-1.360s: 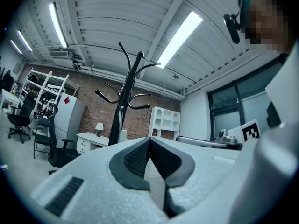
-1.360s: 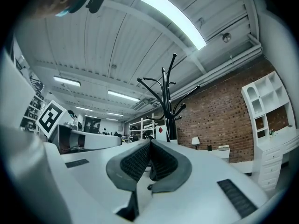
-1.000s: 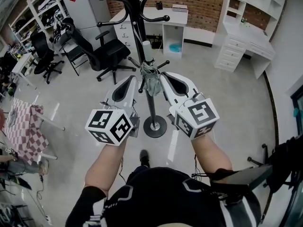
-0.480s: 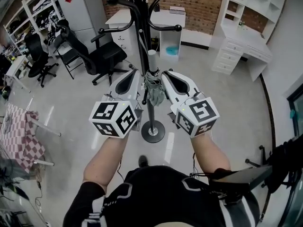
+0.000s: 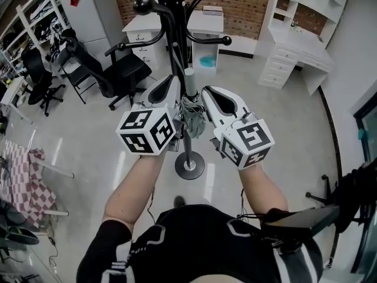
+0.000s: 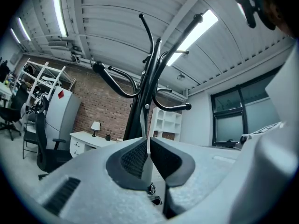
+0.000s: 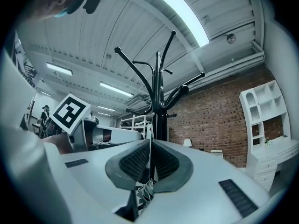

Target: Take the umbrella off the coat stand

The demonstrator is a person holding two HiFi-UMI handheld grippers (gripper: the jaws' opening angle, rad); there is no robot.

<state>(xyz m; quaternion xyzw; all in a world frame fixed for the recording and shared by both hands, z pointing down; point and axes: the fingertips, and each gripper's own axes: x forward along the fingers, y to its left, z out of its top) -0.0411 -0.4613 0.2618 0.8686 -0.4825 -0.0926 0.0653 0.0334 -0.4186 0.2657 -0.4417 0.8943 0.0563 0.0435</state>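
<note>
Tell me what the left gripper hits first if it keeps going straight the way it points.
Most likely the coat stand pole, the black upright that stands dead ahead of the left gripper in its own view. Depth is unclear, so I cannot say how soon.

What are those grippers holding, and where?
Seemingly the umbrella: the left gripper and right gripper both close on its gathered top, below the white handle.

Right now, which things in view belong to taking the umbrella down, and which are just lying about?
Job in hand: umbrella, coat stand, left gripper, right gripper.
Lying about: black office chair, white desk, checked cloth.
</note>
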